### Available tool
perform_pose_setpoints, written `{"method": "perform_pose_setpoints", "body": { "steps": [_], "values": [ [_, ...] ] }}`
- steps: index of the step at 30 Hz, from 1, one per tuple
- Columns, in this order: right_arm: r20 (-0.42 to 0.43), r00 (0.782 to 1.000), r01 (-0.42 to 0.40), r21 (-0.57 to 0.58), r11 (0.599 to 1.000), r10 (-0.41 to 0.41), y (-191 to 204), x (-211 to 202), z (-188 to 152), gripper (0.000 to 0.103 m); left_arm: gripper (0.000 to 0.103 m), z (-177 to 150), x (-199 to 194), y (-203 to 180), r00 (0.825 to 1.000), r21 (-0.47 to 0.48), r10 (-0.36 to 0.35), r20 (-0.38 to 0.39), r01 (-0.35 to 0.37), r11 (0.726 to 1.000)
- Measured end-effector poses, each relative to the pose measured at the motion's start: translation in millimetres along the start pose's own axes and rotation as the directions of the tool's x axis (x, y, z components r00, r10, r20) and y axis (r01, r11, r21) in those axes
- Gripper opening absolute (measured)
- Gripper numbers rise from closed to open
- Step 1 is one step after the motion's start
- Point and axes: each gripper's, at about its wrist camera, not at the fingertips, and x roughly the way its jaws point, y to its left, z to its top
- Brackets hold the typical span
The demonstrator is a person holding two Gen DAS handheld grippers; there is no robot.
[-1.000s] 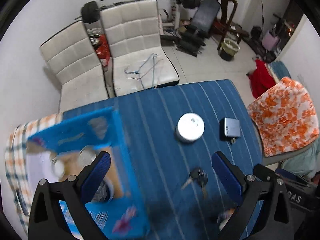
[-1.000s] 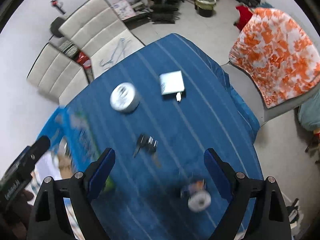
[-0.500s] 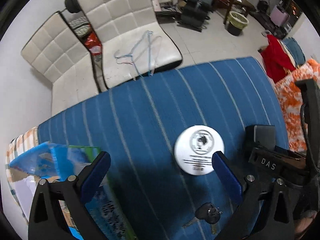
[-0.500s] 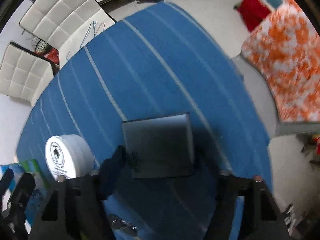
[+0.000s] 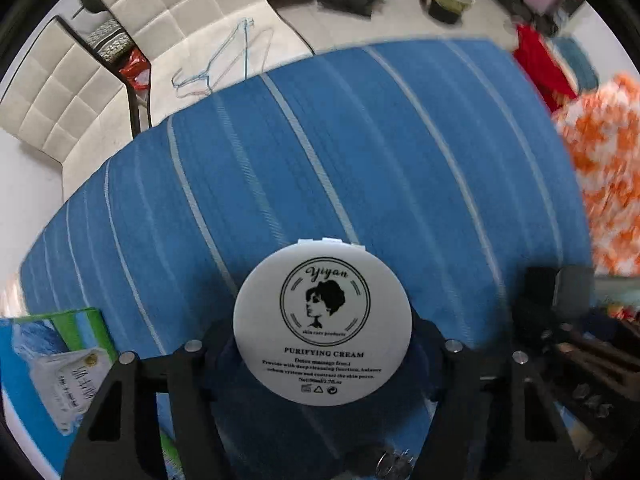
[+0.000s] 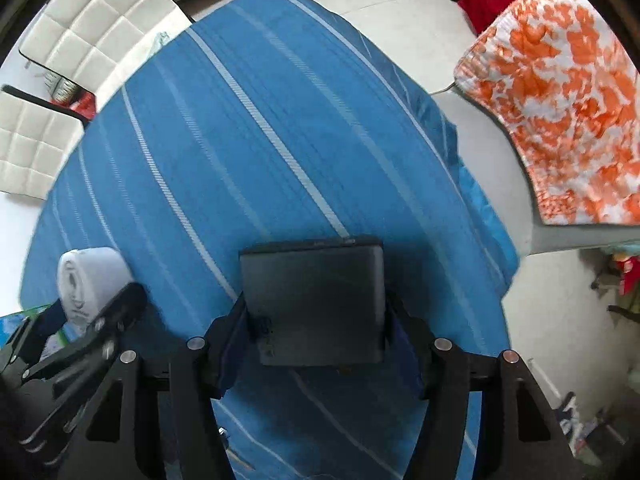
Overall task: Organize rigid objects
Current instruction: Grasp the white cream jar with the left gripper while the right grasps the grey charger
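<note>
A round white cream jar with a black printed lid sits between the fingers of my left gripper, which is shut on its sides over the blue striped tablecloth. A flat dark grey square box sits between the fingers of my right gripper, which is shut on it. The jar also shows at the left of the right wrist view, with the left gripper's fingers around it. The right gripper and the grey box show dark at the right of the left wrist view.
A blue cardboard box stands at the table's left edge. Keys lie near the table's front. White padded chairs stand behind the table. An orange patterned chair is on the right.
Both grippers moved down and forward over the table and closed: the left on the cream jar, the right on the grey box. A second ago both were open and high above the table.
</note>
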Motion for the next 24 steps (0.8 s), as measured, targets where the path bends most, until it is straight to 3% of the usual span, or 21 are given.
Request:
{"method": "perform_pose_setpoints", "body": {
  "steps": [4, 8, 14, 24],
  "values": [
    [0.040, 0.997, 0.068, -0.014, 0.998, -0.067, 13.7, 1.0, -1.0, 0.064, 0.065, -5.5, -2.8, -0.4, 1.000, -0.009, 0.015, 0.022, -0.015, 1.000],
    [0.051, 0.996, 0.068, -0.014, 0.998, -0.067, 20.3, 0.8, -3.9, 0.062, 0.065, -8.1, -9.3, -0.5, 0.999, -0.011, 0.042, 0.023, -0.041, 0.999],
    [0.056, 0.998, 0.027, 0.005, 1.000, -0.028, 11.2, -6.8, -15.9, 0.062, 0.065, -21.8, -49.2, -0.6, 0.993, -0.020, 0.059, 0.104, -0.057, 0.998],
    [0.182, 0.983, -0.009, -0.054, 0.999, 0.018, 11.6, -95.0, -80.9, 0.062, 0.065, -83.5, -153.7, 24.7, 0.963, -0.041, 0.033, 0.266, -0.022, 0.999]
  ]
}}
